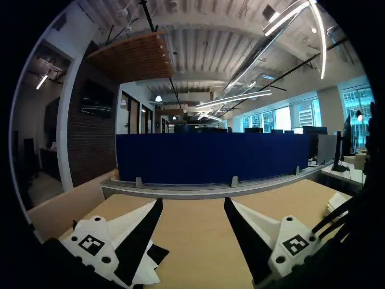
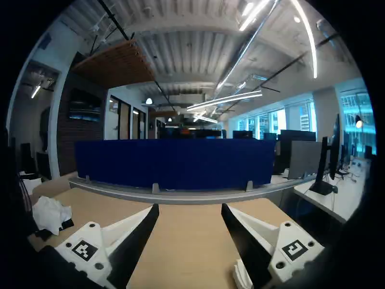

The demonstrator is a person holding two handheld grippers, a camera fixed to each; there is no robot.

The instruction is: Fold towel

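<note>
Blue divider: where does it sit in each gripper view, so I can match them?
Left gripper view: blue divider spans the middle, behind the table's far edge.
Right gripper view: blue divider across the middle, reaching less far right.
Shared landmark: wooden slatted ceiling panel, upper left in both.

Noted blue divider (image 1: 211, 156) along far edge of wooden desk (image 1: 197, 231). Saw monitors (image 2: 303, 159) beyond it at right, strip lights (image 2: 226, 100) overhead.
</note>
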